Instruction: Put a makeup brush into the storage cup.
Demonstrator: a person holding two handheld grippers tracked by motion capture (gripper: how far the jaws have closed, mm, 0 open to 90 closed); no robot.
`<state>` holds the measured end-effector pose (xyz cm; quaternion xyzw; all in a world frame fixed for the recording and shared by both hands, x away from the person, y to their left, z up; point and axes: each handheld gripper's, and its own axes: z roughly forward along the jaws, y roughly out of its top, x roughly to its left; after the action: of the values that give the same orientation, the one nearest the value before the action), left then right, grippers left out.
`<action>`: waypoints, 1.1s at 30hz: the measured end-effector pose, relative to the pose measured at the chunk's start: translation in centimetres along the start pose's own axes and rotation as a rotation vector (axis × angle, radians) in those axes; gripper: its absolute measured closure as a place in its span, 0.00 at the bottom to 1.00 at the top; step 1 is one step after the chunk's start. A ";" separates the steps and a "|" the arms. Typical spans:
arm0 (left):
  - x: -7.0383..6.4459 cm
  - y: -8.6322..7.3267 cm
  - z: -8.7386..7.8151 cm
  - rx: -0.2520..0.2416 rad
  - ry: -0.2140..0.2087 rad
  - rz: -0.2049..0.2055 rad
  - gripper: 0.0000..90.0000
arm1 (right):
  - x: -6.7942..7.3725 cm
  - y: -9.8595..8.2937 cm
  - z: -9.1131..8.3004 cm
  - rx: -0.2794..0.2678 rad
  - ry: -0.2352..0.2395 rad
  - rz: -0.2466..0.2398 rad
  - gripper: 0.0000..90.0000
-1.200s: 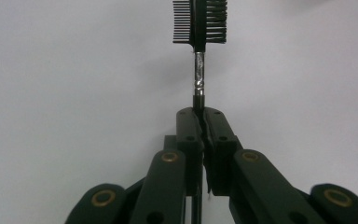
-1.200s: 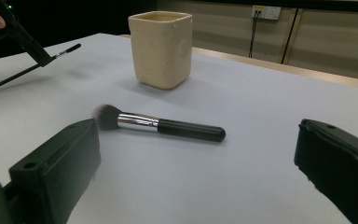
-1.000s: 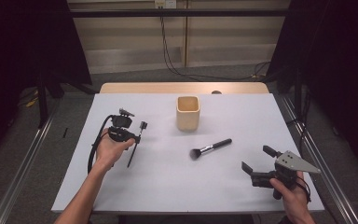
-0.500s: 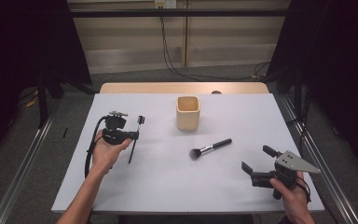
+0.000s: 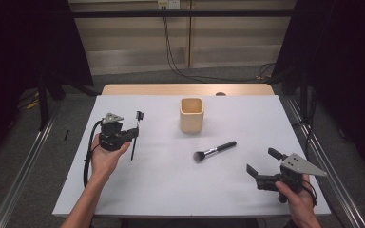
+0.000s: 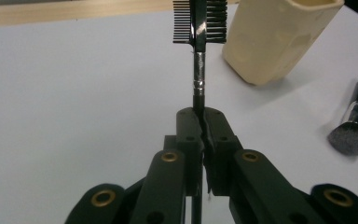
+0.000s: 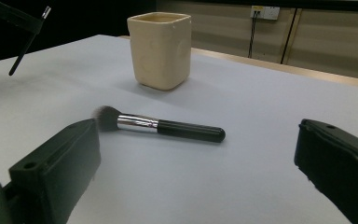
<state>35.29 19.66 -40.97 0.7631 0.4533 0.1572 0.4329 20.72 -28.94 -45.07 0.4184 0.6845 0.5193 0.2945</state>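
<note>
**Brow comb clamped in my left tongs, right tongs spread wide near the powder brush**

On the high view my left gripper [image 5: 134,133] sits over the left half of the pale grey table [image 5: 161,190], with my left hand [image 5: 105,159] under it. Its jaws are pressed together on the thin black handle of a slim black brow comb-and-brush tool [image 5: 136,134]. From the left gripper view I see that tool [image 6: 199,56] running straight up from between the closed jaws, a silver band partway along, and the toothed comb and bristle head at the far end. From above, the head points towards the far edge and the handle end towards me; I cannot tell whether the handle end touches the table

The cream square ceramic cup [image 5: 191,114] stands upright near the far middle of the table, well apart from the comb. A black-handled powder brush with a silver ferrule and a dark fluffy head [image 5: 214,151] lies flat between the cup and my right side, bristles towards me

My right gripper [image 5: 261,167] is near the front right corner, held in my right hand [image 5: 295,202]. Its jaws stand wide apart with nothing between them; the right gripper view shows the powder brush [image 7: 161,126] lying on the table just ahead of them, and the cup [image 7: 161,49] beyond
</note>
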 end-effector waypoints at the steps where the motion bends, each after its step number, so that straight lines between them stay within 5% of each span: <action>1: 0.0 -0.1 -0.1 -0.017 -0.005 0.011 0.96 | 0.0 0.0 0.0 0.001 -0.001 0.003 0.00; 17: -1.0 -0.3 -1.9 -0.200 -0.021 0.074 0.96 | -0.1 0.0 0.0 -0.006 -0.008 0.005 0.00; 26: -1.6 -0.1 -2.5 -0.302 -0.071 0.072 0.96 | 0.0 0.0 -0.1 -0.019 -0.008 0.012 0.00; 30: -1.8 0.1 -2.4 -0.316 -0.079 0.077 0.96 | -0.1 0.0 -0.1 -0.025 -0.007 0.015 0.00; 33: -2.3 0.4 -2.1 -0.300 -0.093 0.125 0.96 | -0.1 0.0 -0.1 -0.028 -0.007 0.018 0.00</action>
<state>32.92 18.76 -39.07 0.7232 0.3559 0.2142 0.5518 20.68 -29.04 -45.00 0.4221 0.6725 0.5299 0.2980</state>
